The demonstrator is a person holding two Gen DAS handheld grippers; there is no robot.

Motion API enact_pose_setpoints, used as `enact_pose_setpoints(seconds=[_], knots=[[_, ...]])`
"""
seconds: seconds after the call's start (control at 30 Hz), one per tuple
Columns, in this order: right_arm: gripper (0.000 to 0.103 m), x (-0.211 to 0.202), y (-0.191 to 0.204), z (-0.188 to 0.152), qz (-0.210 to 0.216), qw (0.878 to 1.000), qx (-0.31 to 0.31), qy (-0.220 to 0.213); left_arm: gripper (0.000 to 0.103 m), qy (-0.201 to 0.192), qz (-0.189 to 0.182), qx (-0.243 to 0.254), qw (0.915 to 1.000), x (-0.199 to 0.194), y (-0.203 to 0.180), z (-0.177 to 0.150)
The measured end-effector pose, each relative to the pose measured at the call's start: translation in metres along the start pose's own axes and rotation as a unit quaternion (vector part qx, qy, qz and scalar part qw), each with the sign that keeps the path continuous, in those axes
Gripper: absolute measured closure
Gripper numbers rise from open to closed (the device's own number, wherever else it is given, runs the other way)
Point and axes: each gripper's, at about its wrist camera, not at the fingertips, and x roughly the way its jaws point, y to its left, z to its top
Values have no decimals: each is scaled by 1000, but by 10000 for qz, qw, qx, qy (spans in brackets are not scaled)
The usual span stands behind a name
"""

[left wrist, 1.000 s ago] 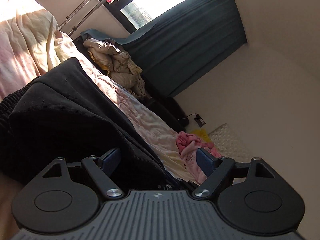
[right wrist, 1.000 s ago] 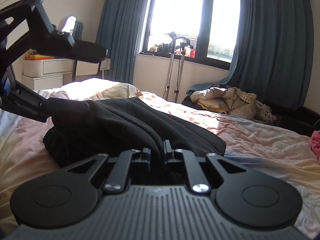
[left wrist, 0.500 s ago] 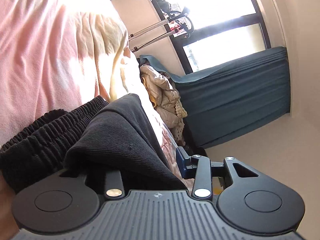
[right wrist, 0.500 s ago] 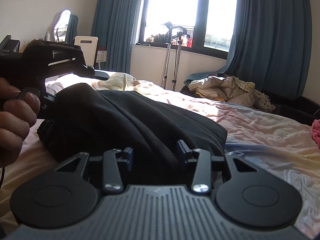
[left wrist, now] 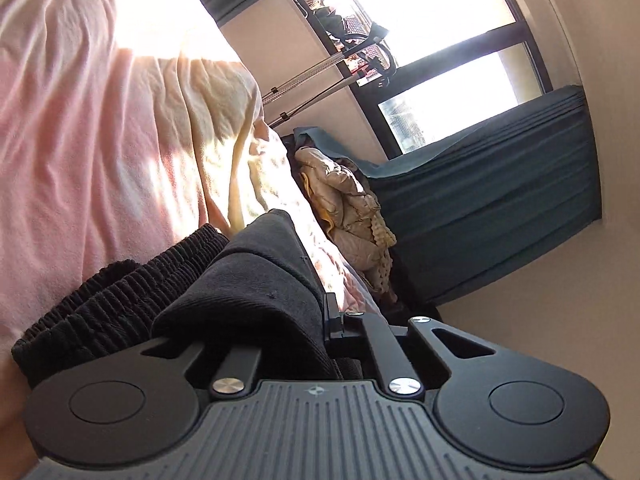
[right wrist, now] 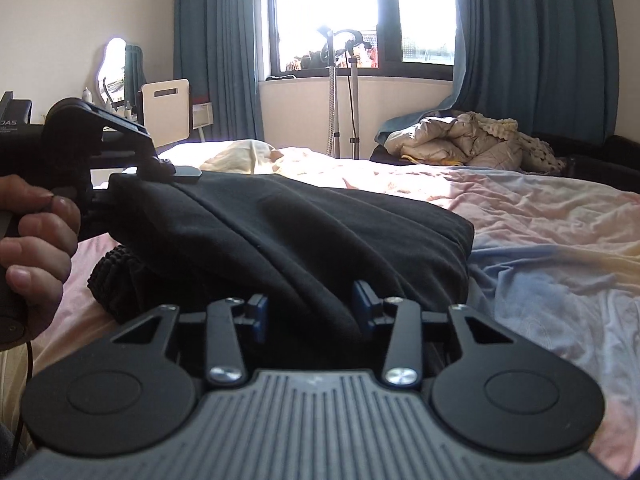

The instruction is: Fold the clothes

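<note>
Black trousers (right wrist: 304, 232) lie folded on the bed, their ribbed elastic waistband (left wrist: 120, 296) at the near left. My left gripper (left wrist: 288, 324) is closing over a thick fold of the trousers; cloth hides its left finger, so the grip is unclear. It also shows in the right wrist view (right wrist: 160, 176), held by a hand at the trousers' left end. My right gripper (right wrist: 310, 312) is open, its blue-padded fingers apart on either side of the trousers' near edge.
The bed is covered by a crumpled pink and pale blue sheet (right wrist: 540, 240). A beige padded jacket (right wrist: 460, 140) lies at the far side. Blue curtains (right wrist: 532, 48), a window and a metal stand (right wrist: 340, 92) are behind.
My right gripper has opened from shut on the trousers. My left gripper has swung onto the trousers' waistband end and narrowed around a fold of them.
</note>
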Motion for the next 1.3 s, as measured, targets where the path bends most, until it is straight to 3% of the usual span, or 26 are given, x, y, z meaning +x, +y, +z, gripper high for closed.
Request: enact_pose_setpoints(seconds=[0.17,0.33,0.37,0.43,0.47,0.5,0.6,0.8,0.97,1.1,1.3], knots=[[56,8,9,-5,152,9995,-173,214,95,221,729,-103,9970,11,23,-3],[53,22,4,-8,371,9975,-166,581,91,296,800,248,9960,-1,17,-9],[53,22,4,-7,375,9974,-141,600,84,295,682,252,9969,-9,14,-11],[53,16,4,-5,369,9976,-85,587,48,282,328,190,9989,-27,10,-17],[53,13,4,-4,365,9976,-57,578,19,276,150,159,9994,-35,7,-20],[53,8,5,-2,353,9978,-20,559,8,270,-27,127,9996,-44,5,-23],[53,-10,2,2,335,9982,171,478,8,590,-262,53,9979,-53,1,-32],[53,-49,-35,6,544,9876,1455,212,3,1014,293,-782,9913,-37,30,-42],[53,-62,-72,6,671,9648,2542,-24,0,980,565,-1518,9819,-36,55,-44],[53,-52,-91,-5,610,9461,3180,86,0,850,970,-1607,9785,-35,60,-44],[48,-36,-120,-35,594,8995,4321,250,0,605,1207,-1443,9803,-22,57,-43]])
